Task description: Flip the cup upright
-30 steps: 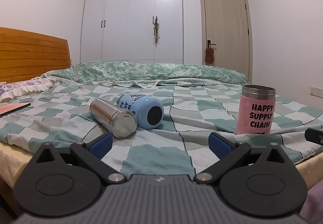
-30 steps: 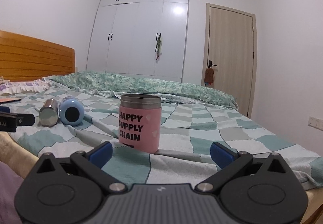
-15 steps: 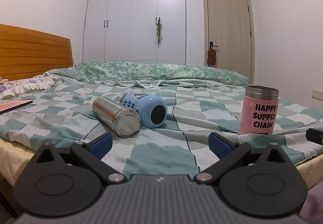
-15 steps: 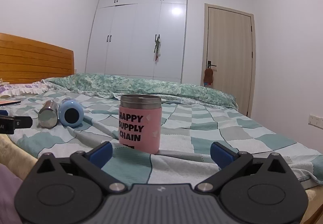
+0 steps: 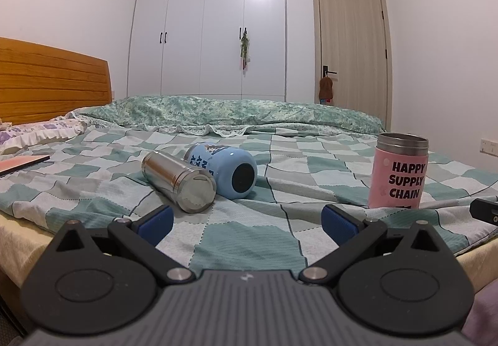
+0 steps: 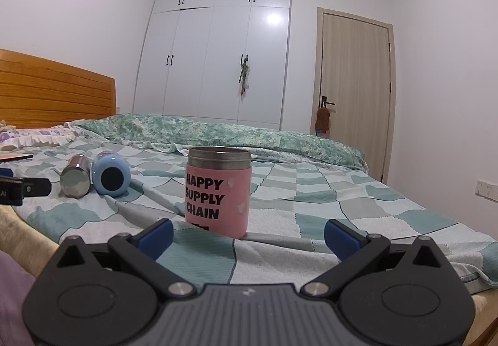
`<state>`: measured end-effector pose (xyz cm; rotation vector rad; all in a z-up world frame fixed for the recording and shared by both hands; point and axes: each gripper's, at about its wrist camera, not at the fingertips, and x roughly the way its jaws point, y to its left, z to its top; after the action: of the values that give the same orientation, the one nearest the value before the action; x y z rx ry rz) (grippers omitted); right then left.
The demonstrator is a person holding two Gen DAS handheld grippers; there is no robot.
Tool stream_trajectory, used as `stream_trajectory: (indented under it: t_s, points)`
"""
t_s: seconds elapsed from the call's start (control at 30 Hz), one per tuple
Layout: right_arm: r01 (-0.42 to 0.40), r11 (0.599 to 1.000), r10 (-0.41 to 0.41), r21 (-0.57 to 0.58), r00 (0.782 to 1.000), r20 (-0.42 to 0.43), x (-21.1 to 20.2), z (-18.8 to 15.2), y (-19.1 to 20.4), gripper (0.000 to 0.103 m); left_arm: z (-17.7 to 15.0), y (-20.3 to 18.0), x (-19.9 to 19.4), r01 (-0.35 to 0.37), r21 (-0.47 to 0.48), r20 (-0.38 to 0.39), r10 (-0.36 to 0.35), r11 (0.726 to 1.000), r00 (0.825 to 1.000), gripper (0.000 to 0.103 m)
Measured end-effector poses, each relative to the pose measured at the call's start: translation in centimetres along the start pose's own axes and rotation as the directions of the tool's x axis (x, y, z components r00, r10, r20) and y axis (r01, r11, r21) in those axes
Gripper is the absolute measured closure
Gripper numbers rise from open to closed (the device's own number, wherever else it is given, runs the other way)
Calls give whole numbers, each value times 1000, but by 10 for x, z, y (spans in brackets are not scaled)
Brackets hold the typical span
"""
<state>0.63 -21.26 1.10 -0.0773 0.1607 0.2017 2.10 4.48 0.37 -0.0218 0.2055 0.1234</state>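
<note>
A steel cup point(image 5: 179, 182) and a light blue cup point(image 5: 225, 168) lie on their sides, touching, on the checked bedspread point(image 5: 249, 234); both also show in the right wrist view, steel point(image 6: 75, 179) and blue point(image 6: 110, 173). A pink cup marked HAPPY SUPPLY CHAIN point(image 5: 398, 173) stands upright, mouth up point(image 6: 218, 190). My left gripper point(image 5: 247, 221) is open and empty, near the bed's front edge, short of the lying cups. My right gripper point(image 6: 247, 235) is open and empty, just in front of the pink cup.
A wooden headboard point(image 5: 53, 78) and a pillow point(image 5: 37, 134) are at the left, with a flat pink book point(image 5: 21, 163) on the bed. A rolled green quilt point(image 5: 233, 114) lies along the far side. White wardrobes point(image 5: 211, 28) and a door point(image 5: 351, 53) stand behind.
Both grippers have lifted slightly and tilted up; the cups sit lower in each view. Nothing on the bed has moved.
</note>
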Motion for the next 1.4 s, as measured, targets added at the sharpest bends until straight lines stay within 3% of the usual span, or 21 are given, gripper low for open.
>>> stream_trajectory:
  t_s: [1.4]
  points:
    - [-1, 1000, 1, -5, 1000, 2, -1, 0, 1, 0, 2, -4, 0, 5, 0, 4, -5, 1000, 1000, 0]
